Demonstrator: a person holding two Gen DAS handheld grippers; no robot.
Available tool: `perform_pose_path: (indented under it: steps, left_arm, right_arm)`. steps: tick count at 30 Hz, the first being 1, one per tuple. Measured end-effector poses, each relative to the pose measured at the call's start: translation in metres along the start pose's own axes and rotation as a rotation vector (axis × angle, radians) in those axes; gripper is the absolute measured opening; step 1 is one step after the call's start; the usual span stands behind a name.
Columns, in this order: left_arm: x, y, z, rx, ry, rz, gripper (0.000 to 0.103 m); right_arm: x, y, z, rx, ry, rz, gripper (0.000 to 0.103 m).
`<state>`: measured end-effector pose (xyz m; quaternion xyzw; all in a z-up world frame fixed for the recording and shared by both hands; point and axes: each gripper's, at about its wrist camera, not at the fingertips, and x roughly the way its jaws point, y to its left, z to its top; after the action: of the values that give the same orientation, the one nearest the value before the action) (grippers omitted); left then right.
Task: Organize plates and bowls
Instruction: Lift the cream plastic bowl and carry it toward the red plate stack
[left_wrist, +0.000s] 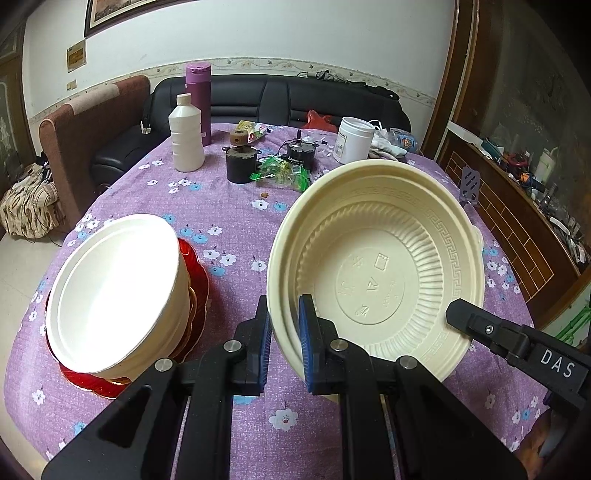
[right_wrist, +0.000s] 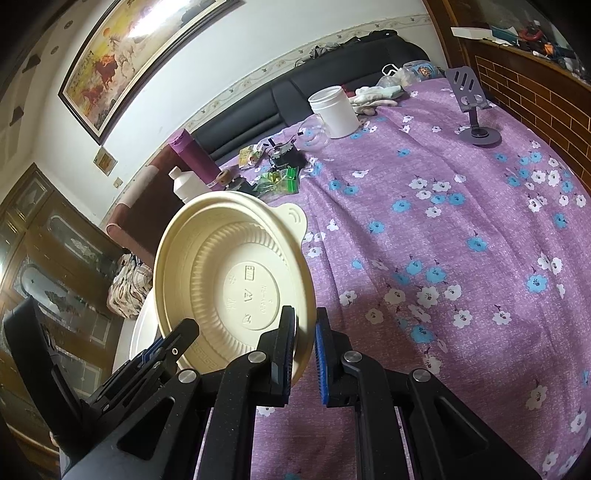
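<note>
A cream plastic bowl with a ribbed inside is held tilted above the purple flowered tablecloth. My left gripper is shut on its near left rim. The right gripper is shut on the opposite rim, and its finger shows at the bowl's right edge in the left wrist view. In the right wrist view the bowl stands almost on edge, with the left gripper clamped on its lower left rim. To the left, a stack of white bowls rests on red plates.
At the table's far side stand a white bottle, a purple flask, a white jar, black motor parts and green packets. A grey phone stand is far right. A black sofa lies behind the table.
</note>
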<state>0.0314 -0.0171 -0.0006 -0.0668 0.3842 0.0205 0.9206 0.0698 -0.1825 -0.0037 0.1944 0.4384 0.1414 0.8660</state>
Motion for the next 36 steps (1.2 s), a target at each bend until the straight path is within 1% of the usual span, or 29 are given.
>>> perform_pose_path:
  steps: [22,28,36]
  left_arm:
    - [-0.011,0.018,0.003,-0.035,-0.018,0.018,0.012]
    - [-0.018,0.026,0.004,-0.048,-0.031,0.029,0.013]
    - [-0.028,0.047,0.009,-0.07,-0.052,0.058,0.013]
  right_arm:
    - [0.004,0.023,0.004,-0.044,0.003,0.03,0.01]
    - [0.003,0.035,0.008,-0.066,-0.001,0.044,0.01]
    - [0.007,0.058,0.011,-0.109,0.002,0.079,0.01]
